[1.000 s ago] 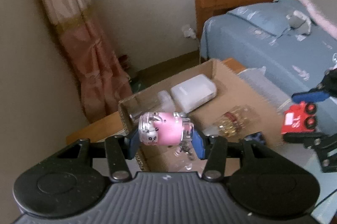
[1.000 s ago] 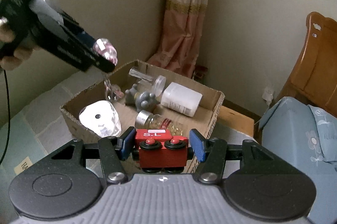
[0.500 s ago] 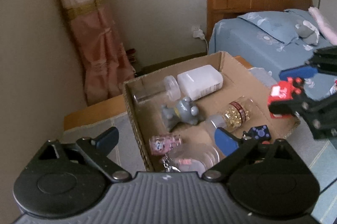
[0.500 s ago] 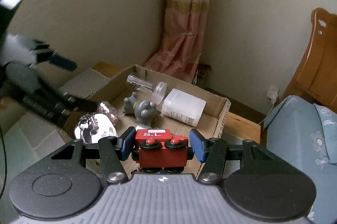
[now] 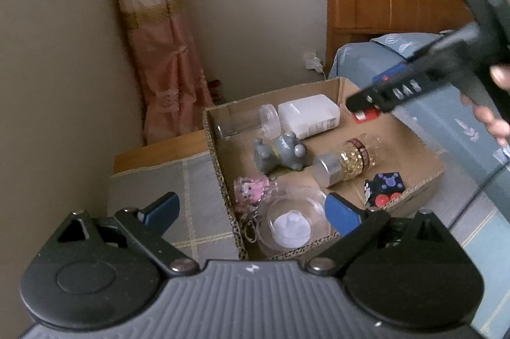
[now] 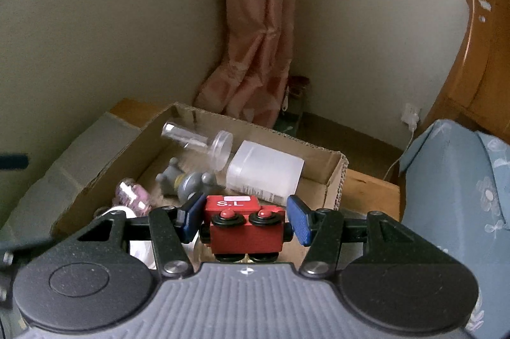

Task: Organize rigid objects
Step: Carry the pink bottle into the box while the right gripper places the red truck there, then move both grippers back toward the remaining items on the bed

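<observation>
Cardboard is what the organizing centres on: an open cardboard box (image 5: 414,144) on the bench (image 5: 197,195), into which loose rigid items are being gathered. The left gripper (image 5: 251,208) is seen with its fingers spread wide and nothing between them, held just short of the box's near wall. Ahead of those fingers, inside the box, a pink keychain charm (image 5: 251,187) lies beside a clear round dish (image 5: 291,222), with a grey animal figure (image 5: 282,151), a gold-filled jar (image 5: 346,167), a dark dice-like cube (image 5: 384,189), a white container (image 5: 307,116) and a clear tube (image 5: 242,125) farther in. The right gripper (image 6: 244,219) is closed on a red toy train (image 6: 245,227), pinched by its ends between the two blue pads, so that the wheels face the camera and the toy stays level. It is carried above the box interior, with the figure and the white container beyond its fingers, presumably so that it can be let down among the others; a free patch of floor is judged to be needed first
</observation>
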A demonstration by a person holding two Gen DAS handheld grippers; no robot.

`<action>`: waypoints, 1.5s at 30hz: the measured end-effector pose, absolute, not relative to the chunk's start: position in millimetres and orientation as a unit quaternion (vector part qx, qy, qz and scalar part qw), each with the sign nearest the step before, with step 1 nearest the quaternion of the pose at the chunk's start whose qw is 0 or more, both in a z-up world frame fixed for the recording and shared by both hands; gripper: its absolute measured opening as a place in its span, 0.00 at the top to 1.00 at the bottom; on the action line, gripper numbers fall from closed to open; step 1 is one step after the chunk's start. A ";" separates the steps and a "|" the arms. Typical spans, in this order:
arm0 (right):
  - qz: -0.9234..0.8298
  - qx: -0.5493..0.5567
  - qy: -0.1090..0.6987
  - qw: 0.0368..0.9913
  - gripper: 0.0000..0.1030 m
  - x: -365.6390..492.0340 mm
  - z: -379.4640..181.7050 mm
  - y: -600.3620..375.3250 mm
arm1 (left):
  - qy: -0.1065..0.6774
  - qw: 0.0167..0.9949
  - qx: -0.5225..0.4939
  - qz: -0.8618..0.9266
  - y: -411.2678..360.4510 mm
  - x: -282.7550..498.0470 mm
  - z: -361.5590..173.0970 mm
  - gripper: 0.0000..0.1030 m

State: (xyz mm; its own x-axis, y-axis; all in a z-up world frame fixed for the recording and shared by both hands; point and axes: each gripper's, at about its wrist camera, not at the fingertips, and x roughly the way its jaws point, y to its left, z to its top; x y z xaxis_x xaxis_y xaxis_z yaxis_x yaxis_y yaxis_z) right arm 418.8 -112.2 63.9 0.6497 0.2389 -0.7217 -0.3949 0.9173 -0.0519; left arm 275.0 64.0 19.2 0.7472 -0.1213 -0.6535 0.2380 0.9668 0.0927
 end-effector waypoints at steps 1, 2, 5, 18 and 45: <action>0.173 -0.101 0.383 0.902 0.41 422.7 63.2 -111.3 | 0.340 0.932 0.088 -0.092 63.4 273.0 18.5 0.05; 0.171 -0.100 0.386 0.901 0.41 427.0 62.2 -109.9 | 0.337 0.933 0.091 -0.090 63.1 271.3 17.8 0.05; 0.158 -0.098 0.384 0.904 0.31 435.5 61.0 -106.7 | 0.334 0.934 0.094 -0.088 63.8 266.4 16.4 0.05; 0.149 -0.100 0.380 0.907 0.00 405.6 63.3 -105.9 | 0.343 0.931 0.087 -0.088 63.3 251.8 13.3 0.03; 0.107 -0.049 0.368 0.922 0.00 280.9 46.8 -129.4 | 0.364 0.925 0.072 -0.077 42.8 189.0 7.7 0.02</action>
